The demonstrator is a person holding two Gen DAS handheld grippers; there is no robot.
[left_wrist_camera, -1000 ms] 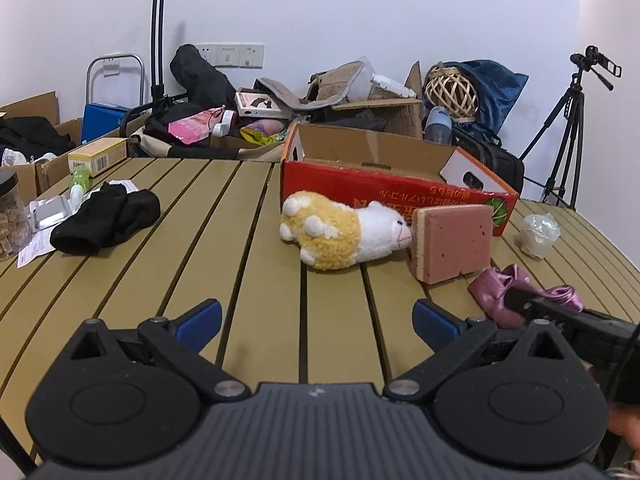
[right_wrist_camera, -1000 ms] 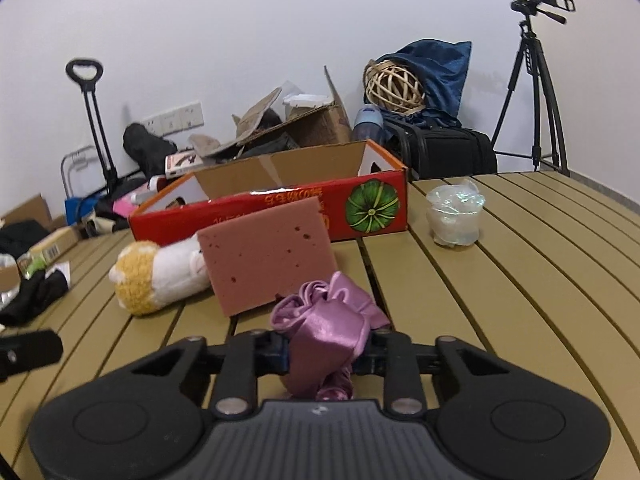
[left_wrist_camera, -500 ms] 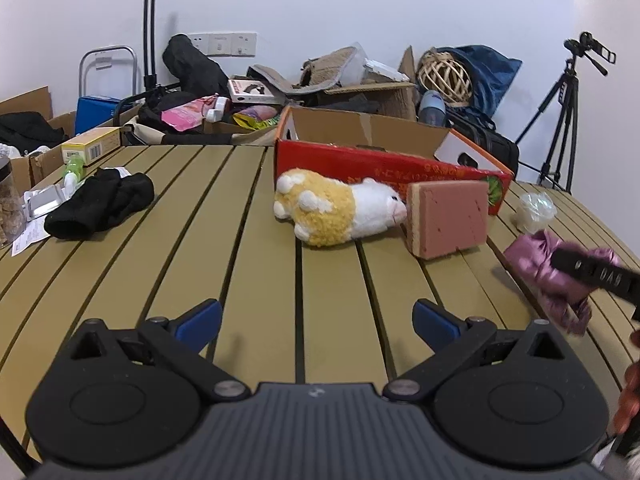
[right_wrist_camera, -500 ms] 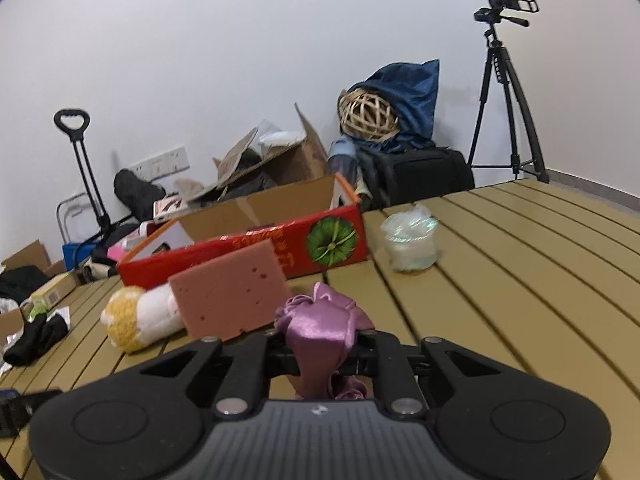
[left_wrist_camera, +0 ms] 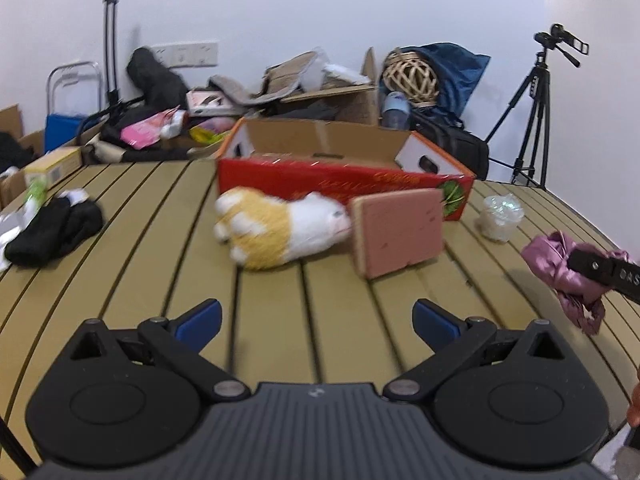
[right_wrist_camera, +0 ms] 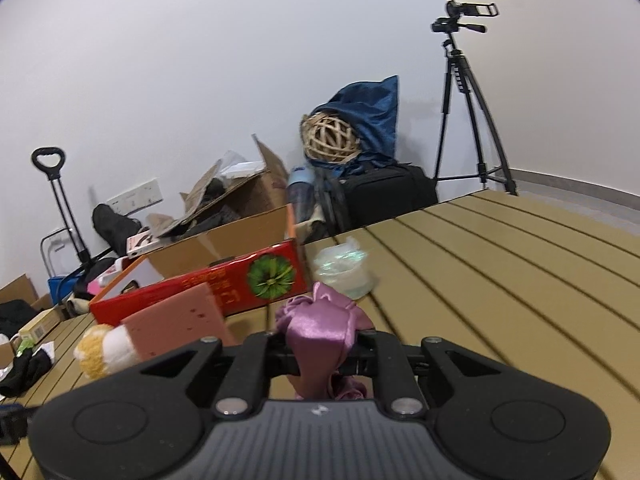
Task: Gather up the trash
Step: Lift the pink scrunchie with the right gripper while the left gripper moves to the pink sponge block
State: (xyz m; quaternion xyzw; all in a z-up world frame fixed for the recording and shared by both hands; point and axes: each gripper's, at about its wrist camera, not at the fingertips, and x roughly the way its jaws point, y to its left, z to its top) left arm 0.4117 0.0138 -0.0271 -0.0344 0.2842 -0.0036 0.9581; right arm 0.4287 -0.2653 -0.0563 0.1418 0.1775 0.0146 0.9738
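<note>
My right gripper point(right_wrist_camera: 322, 350) is shut on a purple satin cloth point(right_wrist_camera: 320, 332) and holds it raised above the slatted table point(right_wrist_camera: 500, 280). In the left wrist view the cloth point(left_wrist_camera: 560, 266) hangs at the far right in the right gripper's black fingers point(left_wrist_camera: 604, 270). My left gripper point(left_wrist_camera: 316, 316) is open and empty, low over the table point(left_wrist_camera: 280, 320). Ahead of it lie a yellow-and-white plush toy point(left_wrist_camera: 280, 230) and a pink sponge point(left_wrist_camera: 400, 236) leaning by a red cardboard box point(left_wrist_camera: 340, 172). A crumpled clear plastic cup point(left_wrist_camera: 500, 218) stands to the right of the box.
A black sock point(left_wrist_camera: 56, 232) and small packets lie at the table's left. Behind the table are cardboard boxes, bags, a wicker ball point(left_wrist_camera: 410, 78) and a hand trolley point(left_wrist_camera: 108, 40). A camera tripod point(left_wrist_camera: 536, 112) stands at the right.
My right gripper has lifted the purple cloth off the table and tilted upward. My left gripper has shifted slightly and stayed open.
</note>
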